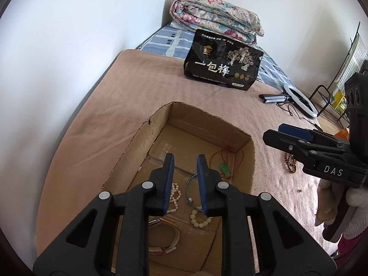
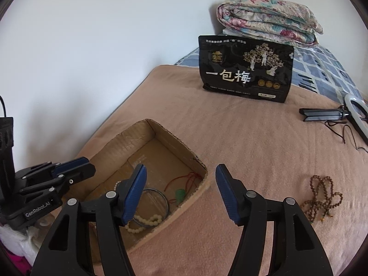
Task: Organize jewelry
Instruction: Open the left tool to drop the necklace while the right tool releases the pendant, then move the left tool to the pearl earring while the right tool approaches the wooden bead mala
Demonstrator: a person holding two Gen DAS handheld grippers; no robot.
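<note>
Evidently most of the sorting is done: the cardboard box (image 2: 147, 124) on the pink blanket (image 2: 253, 138) already holds a white bead bracelet (image 2: 142, 223), a thin bangle (image 2: 158, 193), a green pendant on red cord (image 2: 179, 194), a pearl strand (image 1: 175, 194) and a watch (image 1: 166, 237). One piece remains out, the brown bead strand (image 2: 322, 197), which lies bunched on the blanket just beyond the box's right wall.

The left gripper (image 1: 185, 179) hangs over the box with its jaws narrowly apart and nothing between them. The right gripper (image 2: 181, 193) sits over the box's near right corner, jaws wide and empty.

The brown strand lies to the right of the right gripper's jaws, outside the gap and not touching either pad. The next move likely calls for shifting that gripper rightward, lowering the open jaws astride the bunched loops, and closing on several strands at once so none trail when it is carried to the box.
</note>
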